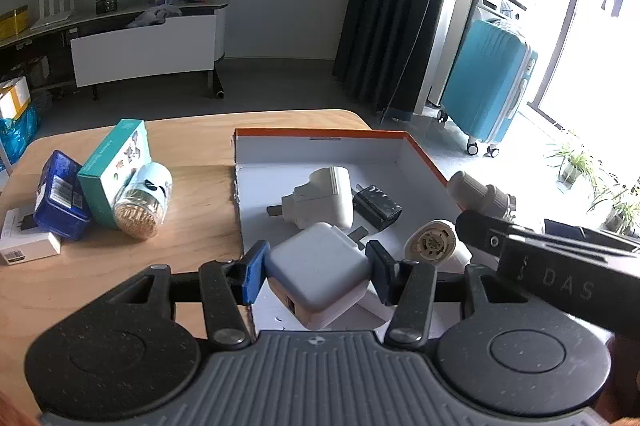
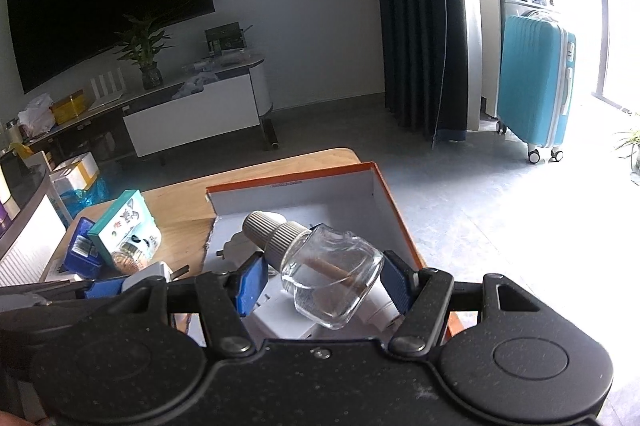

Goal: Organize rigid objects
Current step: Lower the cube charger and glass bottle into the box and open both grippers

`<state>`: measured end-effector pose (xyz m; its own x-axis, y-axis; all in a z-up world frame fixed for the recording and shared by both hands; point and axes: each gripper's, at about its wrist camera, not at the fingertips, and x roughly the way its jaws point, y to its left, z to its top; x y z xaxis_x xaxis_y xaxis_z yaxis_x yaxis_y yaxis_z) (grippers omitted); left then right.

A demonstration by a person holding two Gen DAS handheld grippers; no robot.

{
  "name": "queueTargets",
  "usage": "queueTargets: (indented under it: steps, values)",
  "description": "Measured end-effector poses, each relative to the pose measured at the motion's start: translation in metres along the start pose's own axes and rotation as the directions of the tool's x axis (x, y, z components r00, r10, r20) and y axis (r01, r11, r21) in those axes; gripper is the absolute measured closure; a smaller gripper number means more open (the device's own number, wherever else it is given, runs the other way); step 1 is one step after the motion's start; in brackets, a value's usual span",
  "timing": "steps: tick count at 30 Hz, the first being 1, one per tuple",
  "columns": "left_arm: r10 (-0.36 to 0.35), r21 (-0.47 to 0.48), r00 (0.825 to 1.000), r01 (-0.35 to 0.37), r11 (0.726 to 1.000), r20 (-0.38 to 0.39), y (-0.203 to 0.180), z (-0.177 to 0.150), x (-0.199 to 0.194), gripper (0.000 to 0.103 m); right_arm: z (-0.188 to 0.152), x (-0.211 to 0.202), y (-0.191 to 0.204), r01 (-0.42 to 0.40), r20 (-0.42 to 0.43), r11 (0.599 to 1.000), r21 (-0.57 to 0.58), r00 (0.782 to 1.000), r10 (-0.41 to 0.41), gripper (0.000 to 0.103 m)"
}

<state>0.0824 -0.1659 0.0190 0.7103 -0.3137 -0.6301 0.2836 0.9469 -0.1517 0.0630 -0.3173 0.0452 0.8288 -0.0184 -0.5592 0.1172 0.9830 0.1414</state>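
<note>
My left gripper is shut on a white square charger, held low over the near edge of the orange-rimmed white box. Inside the box lie a white plug adapter, a black charger and a round white device. My right gripper is shut on a clear glass bottle with a grey ribbed cap, tilted above the same box. The bottle cap and a black finger of the right gripper show at the box's right side in the left wrist view.
On the wooden table, left of the box, stand a teal carton, a jar of sticks, a blue box and a white box. A teal suitcase stands on the floor beyond.
</note>
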Motion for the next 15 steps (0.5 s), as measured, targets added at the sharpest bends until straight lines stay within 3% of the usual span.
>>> queueTargets:
  steps: [15]
  values:
    - [-0.020,0.018,1.000,0.021,1.000,-0.024,-0.013,0.002,0.012,0.050,0.008,0.009,-0.008,0.019,0.000,1.000,-0.006,1.000,-0.019,0.028]
